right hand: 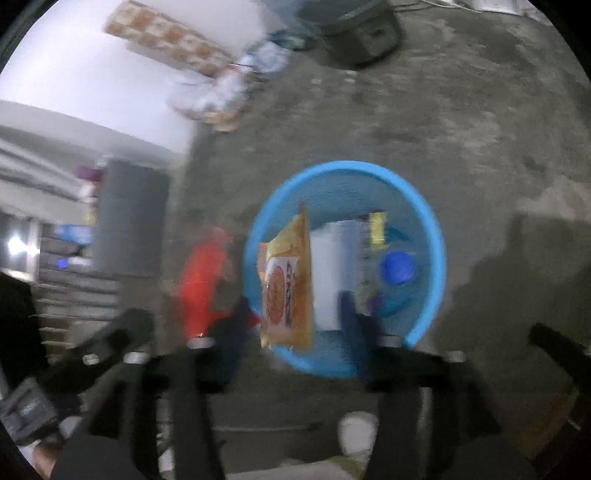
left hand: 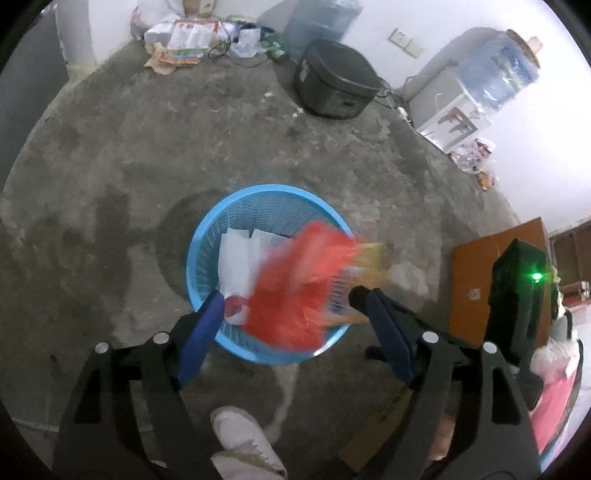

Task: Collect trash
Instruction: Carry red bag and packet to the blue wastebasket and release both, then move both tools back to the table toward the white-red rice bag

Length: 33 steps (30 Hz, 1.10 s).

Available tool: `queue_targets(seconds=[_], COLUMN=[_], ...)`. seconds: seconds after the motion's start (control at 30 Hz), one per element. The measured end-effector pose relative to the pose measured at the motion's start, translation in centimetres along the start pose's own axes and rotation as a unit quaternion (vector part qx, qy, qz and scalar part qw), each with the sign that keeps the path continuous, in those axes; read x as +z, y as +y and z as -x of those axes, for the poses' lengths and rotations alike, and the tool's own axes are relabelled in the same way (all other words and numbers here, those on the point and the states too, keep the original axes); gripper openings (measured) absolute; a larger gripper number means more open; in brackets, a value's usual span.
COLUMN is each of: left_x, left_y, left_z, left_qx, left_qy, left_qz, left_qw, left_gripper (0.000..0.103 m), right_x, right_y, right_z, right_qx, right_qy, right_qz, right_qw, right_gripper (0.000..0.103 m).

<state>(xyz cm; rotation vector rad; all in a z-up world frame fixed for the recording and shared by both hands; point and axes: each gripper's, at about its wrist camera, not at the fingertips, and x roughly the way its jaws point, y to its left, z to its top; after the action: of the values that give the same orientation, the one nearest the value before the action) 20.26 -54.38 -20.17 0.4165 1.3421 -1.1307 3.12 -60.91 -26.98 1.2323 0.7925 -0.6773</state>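
A blue mesh basket [left hand: 207,236] stands on the concrete floor below both grippers. My left gripper [left hand: 290,314] is open just above its near rim. A blurred red plastic bag [left hand: 291,288] hangs loose between the blue pads [left hand: 201,328], over white paper [left hand: 236,258] in the basket. My right gripper [right hand: 293,317] is open over the same basket [right hand: 428,229]. A yellow-orange snack packet [right hand: 286,288] stands between its fingers with a gap on each side. White paper [right hand: 328,266], a small yellow wrapper [right hand: 377,230] and a round blue cap [right hand: 397,267] lie inside. The red bag [right hand: 203,280] shows left of the rim.
A black appliance [left hand: 336,85] and a water dispenser [left hand: 491,74] stand at the far wall, with a heap of papers and bags [left hand: 192,33] in the corner. A cardboard box [left hand: 476,288] sits right of the basket. The person's white shoe [left hand: 243,439] is near me.
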Motion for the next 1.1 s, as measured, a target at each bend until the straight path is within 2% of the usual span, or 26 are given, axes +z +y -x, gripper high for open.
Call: queue_targets(seconds=[0.1, 0.17, 0.27, 0.4, 0.6, 0.77, 0.8, 0.9, 1.1], left_x=[0.1, -0.2, -0.5, -1.4, -4.4, -8.6, -9.4, -12.9, -19.7], left_y=[0.1, 0.0, -0.4, -1.3, -3.6, -3.9, -3.8, -2.9, -1.2], left_z=[-1.1, -1.0, 0.1, 3.9, 11.4, 19.4, 20.5, 24.6, 30.9], left_qx=[-0.009, -0.015, -0.018, -0.024, -0.027, -0.012, -0.01, 0.001, 0.033], left_qy=[0.006, 0.006, -0.005, -0.038, -0.089, -0.149, -0.159, -0.194, -0.245], left_qz=[0.022, 0.022, 0.017, 0.016, -0.015, -0.024, -0.022, -0.011, 0.009], left_qw=[0.9997, 0.9996, 0.9997, 0.9989, 0.9955, 0.9885, 0.9871, 0.9809, 0.9688], left_gripper=[0.075, 0.075, 0.075, 0.075, 0.075, 0.075, 0.075, 0.078, 0.078], right_x=[0.4, 0.3, -0.1, -1.2, -4.2, -7.2, -7.7, -10.3, -14.4], right_y=[-0.9, -1.2, -1.1, -0.4, 2.4, 5.8, 6.4, 9.0, 12.5], right_z=[-0.3, 0.4, 1.9, 4.7, 10.2, 14.8, 15.5, 17.4, 20.6], right_qx=[-0.011, -0.008, -0.013, -0.012, -0.007, -0.013, -0.023, -0.083, -0.1], right_qy=[-0.006, -0.019, -0.043, -0.069, -0.109, -0.128, -0.131, -0.146, -0.162], right_qz=[-0.014, -0.02, -0.01, -0.001, 0.059, 0.142, 0.157, 0.225, 0.281], right_qw=[1.0, 1.0, 0.999, 0.998, 0.992, 0.981, 0.979, 0.96, 0.941], right_gripper=[0.054, 0.058, 0.059, 0.059, 0.062, 0.067, 0.069, 0.074, 0.088])
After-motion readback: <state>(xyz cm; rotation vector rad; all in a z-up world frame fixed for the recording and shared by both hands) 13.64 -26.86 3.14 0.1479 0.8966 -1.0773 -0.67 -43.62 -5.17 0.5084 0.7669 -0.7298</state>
